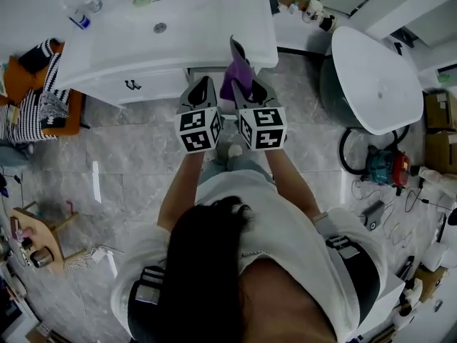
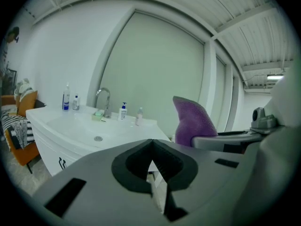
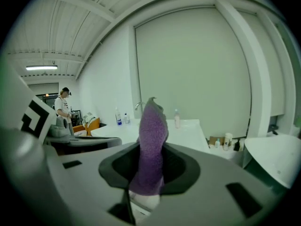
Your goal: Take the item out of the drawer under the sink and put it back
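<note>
My right gripper [image 1: 245,66] is shut on a purple cloth [image 1: 234,83], which stands up between its jaws in front of the white sink vanity [image 1: 178,27]. In the right gripper view the cloth [image 3: 151,140] rises upright out of the right gripper [image 3: 149,149]. My left gripper [image 1: 203,84] is just left of it, shut with nothing held; its jaws meet at the tip in the left gripper view [image 2: 151,142]. There the cloth [image 2: 193,121] shows at the right. A vanity drawer front with a dark handle [image 1: 132,86] lies left of both grippers.
Bottles [image 1: 82,13] and a tap stand on the vanity counter. A white bathtub [image 1: 375,77] is at the right, with tools and cables [image 1: 382,166] on the floor beside it. An orange chair with striped cloth [image 1: 43,98] sits left. A person [image 3: 62,105] stands far off.
</note>
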`<state>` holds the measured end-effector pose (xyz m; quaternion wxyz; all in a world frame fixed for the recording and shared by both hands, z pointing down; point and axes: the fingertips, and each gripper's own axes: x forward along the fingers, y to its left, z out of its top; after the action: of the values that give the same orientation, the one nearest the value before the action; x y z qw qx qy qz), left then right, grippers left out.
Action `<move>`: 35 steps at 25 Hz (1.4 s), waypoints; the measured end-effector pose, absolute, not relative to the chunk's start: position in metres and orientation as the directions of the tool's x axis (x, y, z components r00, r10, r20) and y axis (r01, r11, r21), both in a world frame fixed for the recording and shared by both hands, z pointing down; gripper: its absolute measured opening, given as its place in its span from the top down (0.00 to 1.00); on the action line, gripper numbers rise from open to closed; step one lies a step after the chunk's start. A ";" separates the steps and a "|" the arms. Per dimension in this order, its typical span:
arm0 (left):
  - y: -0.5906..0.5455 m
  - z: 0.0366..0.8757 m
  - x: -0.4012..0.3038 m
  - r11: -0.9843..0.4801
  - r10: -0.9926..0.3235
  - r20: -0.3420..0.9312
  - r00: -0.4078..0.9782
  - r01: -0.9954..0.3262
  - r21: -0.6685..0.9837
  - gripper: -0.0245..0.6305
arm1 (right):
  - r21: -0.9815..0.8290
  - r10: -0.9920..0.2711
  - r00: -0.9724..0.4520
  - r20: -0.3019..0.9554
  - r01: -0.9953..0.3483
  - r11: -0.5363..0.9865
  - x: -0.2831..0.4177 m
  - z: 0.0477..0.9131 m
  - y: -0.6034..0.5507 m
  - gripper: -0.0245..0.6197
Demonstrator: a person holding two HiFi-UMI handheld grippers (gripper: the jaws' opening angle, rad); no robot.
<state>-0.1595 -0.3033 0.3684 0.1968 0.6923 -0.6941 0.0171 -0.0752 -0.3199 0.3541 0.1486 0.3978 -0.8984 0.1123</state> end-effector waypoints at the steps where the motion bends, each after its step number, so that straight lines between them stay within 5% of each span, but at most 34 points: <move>1: -0.301 0.365 -0.160 0.045 -0.956 0.292 0.030 -0.968 0.248 0.96 | -0.078 -0.684 -0.642 0.347 -0.747 0.661 -0.074 0.350 -0.318 0.78; 35: -0.249 0.367 -0.173 0.025 -0.960 0.278 0.039 -0.974 0.225 0.96 | -0.027 -0.737 -0.613 0.286 -0.774 0.633 -0.094 0.337 -0.266 0.78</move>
<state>-0.1734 -0.2485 0.3668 0.1804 0.6979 -0.6928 0.0197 -0.0940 -0.2656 0.3372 0.1249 0.4220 -0.8949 0.0742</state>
